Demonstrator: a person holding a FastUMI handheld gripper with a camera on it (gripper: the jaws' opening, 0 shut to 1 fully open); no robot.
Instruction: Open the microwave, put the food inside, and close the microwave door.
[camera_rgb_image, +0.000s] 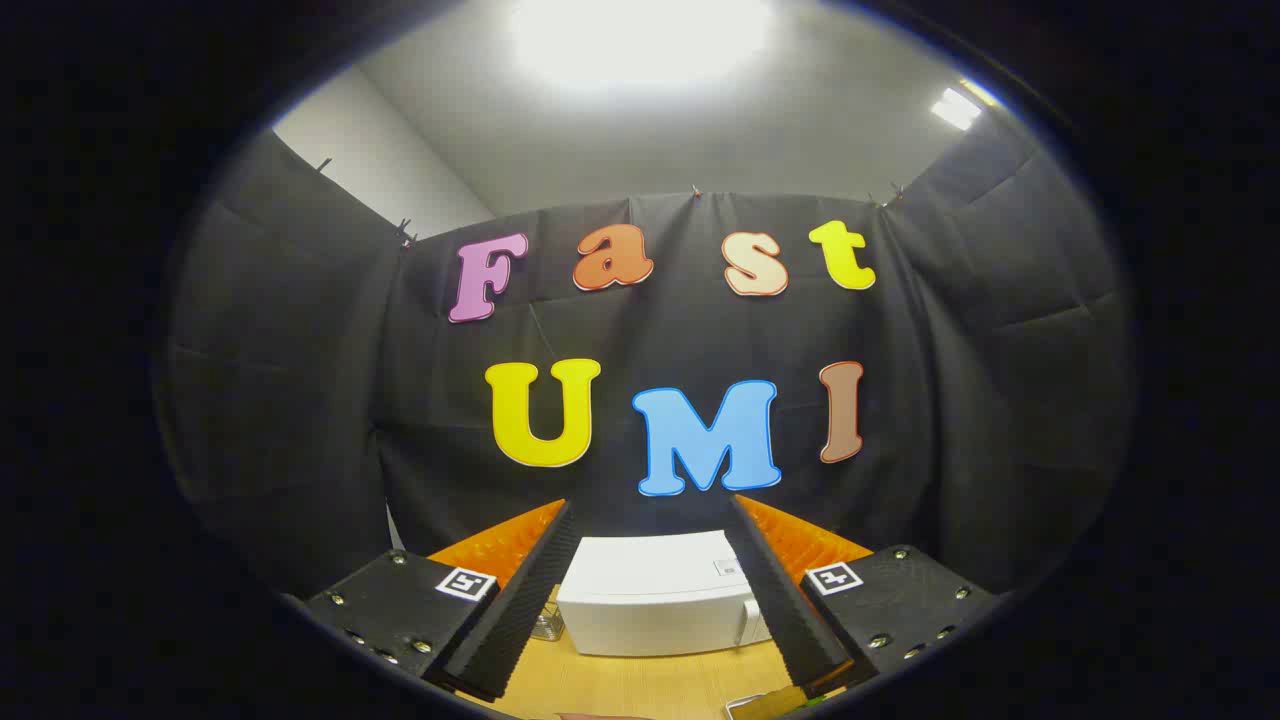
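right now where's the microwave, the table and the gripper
microwave (655, 600): gripper view, on its white top, between the fingers and beyond them, door closed
table (650, 685): gripper view, on bare wood just ahead of the microwave
gripper (650, 525): gripper view, midway between its fingertips, fingers open and holding nothing

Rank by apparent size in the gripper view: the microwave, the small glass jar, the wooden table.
1. Microwave, between the open gripper fingers.
2. Wooden table, mostly hidden, so unsure.
3. Glass jar, smallest.
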